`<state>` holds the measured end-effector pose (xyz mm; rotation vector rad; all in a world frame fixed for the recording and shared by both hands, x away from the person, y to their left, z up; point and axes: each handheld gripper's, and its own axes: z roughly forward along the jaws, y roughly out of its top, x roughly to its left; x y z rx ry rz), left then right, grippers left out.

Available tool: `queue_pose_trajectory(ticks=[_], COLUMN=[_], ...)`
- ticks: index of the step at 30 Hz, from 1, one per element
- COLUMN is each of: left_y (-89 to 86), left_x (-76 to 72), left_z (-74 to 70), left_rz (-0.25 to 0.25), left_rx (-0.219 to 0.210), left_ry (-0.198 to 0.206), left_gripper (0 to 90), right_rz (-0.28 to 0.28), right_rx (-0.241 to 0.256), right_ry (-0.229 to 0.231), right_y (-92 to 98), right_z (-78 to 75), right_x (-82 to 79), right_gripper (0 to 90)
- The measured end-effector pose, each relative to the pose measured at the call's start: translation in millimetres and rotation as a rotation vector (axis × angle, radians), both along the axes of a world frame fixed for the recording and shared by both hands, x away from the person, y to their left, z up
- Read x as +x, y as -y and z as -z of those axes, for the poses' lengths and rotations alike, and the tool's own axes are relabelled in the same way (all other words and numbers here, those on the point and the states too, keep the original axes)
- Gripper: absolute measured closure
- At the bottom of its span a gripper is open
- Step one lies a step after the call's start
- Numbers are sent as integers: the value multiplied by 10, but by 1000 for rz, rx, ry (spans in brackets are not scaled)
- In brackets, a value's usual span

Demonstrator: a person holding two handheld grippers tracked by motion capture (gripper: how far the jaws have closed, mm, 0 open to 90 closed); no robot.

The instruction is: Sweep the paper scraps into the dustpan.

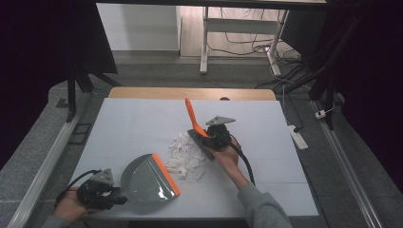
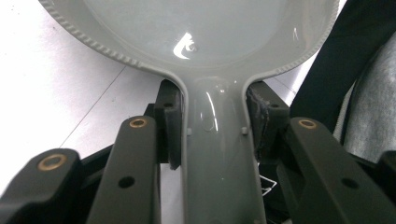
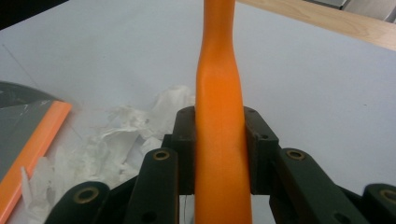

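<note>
So far nothing is swept: the glossy grey pan [image 1: 148, 180] looks empty, its orange lip facing the crumpled white scraps [image 1: 185, 156] at its 1 o'clock. Left gripper [image 1: 118, 197] clamps the pan's smooth handle; right gripper [image 1: 209, 139] clamps the brush [image 1: 192, 121] by its tapered orange handle, just beyond the pile.

One grey plastic dustpan with orange lip [image 1: 149, 179]; one orange-handled brush [image 1: 194, 124]; one pile of torn white paper scraps [image 1: 185, 156], pieces uncountable; two grippers.
</note>
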<state>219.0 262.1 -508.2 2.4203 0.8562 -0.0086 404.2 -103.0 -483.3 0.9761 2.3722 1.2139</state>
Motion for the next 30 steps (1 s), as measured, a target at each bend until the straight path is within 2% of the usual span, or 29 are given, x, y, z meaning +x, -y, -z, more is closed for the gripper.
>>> queue_pose_trajectory(ticks=[4,16,22,30], left_y=[2,17,37,54], left_x=[10,43,64,79], left_z=[9,37,48,57], left_rz=[2,-8,-8,-10], left_rx=[0,-12,-14,-17], left_ry=[-4,-16,-17,-21], left_gripper=[613,613,613,613], right_rz=[-13,-54,-106,-184], right_rx=[7,-13,-37,-36], right_ry=[-16,-3,8,3], right_y=[-57,-234,-405,-634], right_z=[10,37,51,61], right_x=[-23,-138,-284,-469], right_gripper=[698,698,698,698])
